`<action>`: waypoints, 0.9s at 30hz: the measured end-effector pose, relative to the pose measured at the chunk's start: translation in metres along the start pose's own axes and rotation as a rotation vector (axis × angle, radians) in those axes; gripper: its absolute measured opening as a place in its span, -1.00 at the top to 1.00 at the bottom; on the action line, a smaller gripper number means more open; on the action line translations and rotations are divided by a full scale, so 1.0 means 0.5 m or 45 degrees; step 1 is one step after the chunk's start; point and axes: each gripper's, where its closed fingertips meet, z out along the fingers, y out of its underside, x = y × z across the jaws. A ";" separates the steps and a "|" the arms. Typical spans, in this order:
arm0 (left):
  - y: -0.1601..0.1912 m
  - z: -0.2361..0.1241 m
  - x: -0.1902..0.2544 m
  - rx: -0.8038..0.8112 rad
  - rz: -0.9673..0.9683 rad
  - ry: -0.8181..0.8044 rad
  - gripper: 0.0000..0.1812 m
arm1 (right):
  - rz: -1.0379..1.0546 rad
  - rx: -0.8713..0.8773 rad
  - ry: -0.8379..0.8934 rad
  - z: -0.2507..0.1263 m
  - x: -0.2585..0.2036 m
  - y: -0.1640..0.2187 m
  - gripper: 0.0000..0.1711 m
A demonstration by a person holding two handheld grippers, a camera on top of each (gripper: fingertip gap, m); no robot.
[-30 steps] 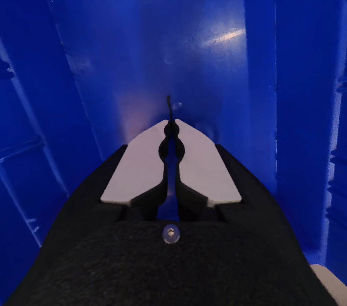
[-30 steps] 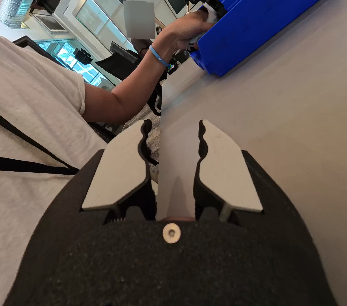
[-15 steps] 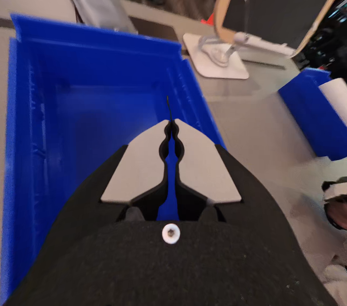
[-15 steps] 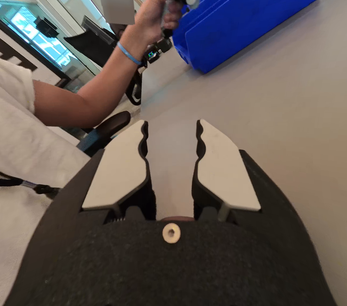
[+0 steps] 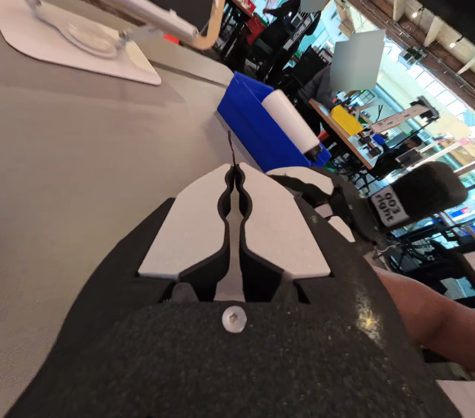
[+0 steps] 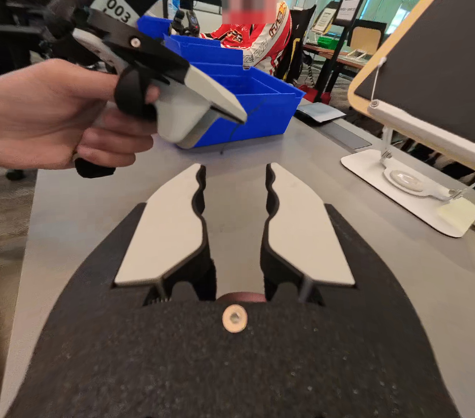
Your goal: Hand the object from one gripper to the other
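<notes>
Grey table (image 6: 321, 161) spans both views; a blue bin (image 6: 257, 102) sits centre frame in the right wrist view. Left gripper (image 5: 234, 169), jaws closed, pinches a thin black strand (image 5: 231, 148) projecting beyond its tips. Right gripper (image 6: 235, 169) stands with jaws apart, empty, lower centre. Judged step: approach to transfer. Next move calls for aligning the parted jaws around the strand (image 6: 232, 132), then closing.

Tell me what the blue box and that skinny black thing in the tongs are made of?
The blue box looks like hard moulded plastic: thin, straight walls and a smooth, even colour. The skinny black thing pinched in the left tongs is harder to tell; it is thin and slightly wavy, so maybe a plastic tie or cord, but the pictures leave that open.
</notes>
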 end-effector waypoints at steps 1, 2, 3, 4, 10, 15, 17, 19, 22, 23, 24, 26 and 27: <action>0.018 0.008 0.001 -0.015 0.020 -0.025 1.00 | -0.042 -0.002 0.013 -0.007 -0.009 0.004 0.48; 0.032 0.013 0.003 -0.027 0.038 -0.038 1.00 | -0.094 -0.013 0.013 -0.013 -0.019 0.008 0.49; 0.042 0.016 0.008 -0.038 0.037 -0.030 1.00 | -0.152 -0.046 0.021 -0.016 -0.026 0.018 0.50; 0.051 0.018 0.014 -0.052 0.029 -0.018 1.00 | -0.208 -0.081 0.045 -0.019 -0.027 0.027 0.51; 0.077 0.014 0.017 -0.089 0.046 -0.042 1.00 | -0.300 -0.099 0.024 -0.020 -0.047 0.030 0.74; 0.083 0.012 0.018 -0.109 0.062 -0.045 1.00 | -0.295 -0.167 -0.007 -0.011 -0.045 0.050 0.97; 0.085 0.010 0.016 -0.115 0.064 -0.041 1.00 | -0.259 -0.180 -0.009 -0.013 -0.038 0.052 0.99; 0.088 0.009 0.020 -0.121 0.063 0.001 1.00 | -0.196 -0.183 -0.060 -0.019 -0.034 0.052 1.00; 0.094 0.008 0.031 -0.157 0.160 0.115 0.77 | 0.025 -0.177 -0.258 -0.039 -0.036 0.053 1.00; 0.095 0.006 0.026 -0.170 0.254 0.116 0.67 | 0.146 -0.177 -0.350 -0.049 -0.035 0.053 1.00; 0.094 0.002 0.021 -0.166 0.370 0.117 0.64 | 0.284 -0.182 -0.436 -0.060 -0.031 0.054 1.00; 0.095 -0.007 0.028 -0.169 0.593 0.158 0.52 | 0.582 -0.197 -0.653 -0.086 -0.026 0.056 1.00; 0.099 -0.013 0.039 -0.185 0.688 0.201 0.49 | 0.703 -0.206 -0.726 -0.097 -0.019 0.058 1.00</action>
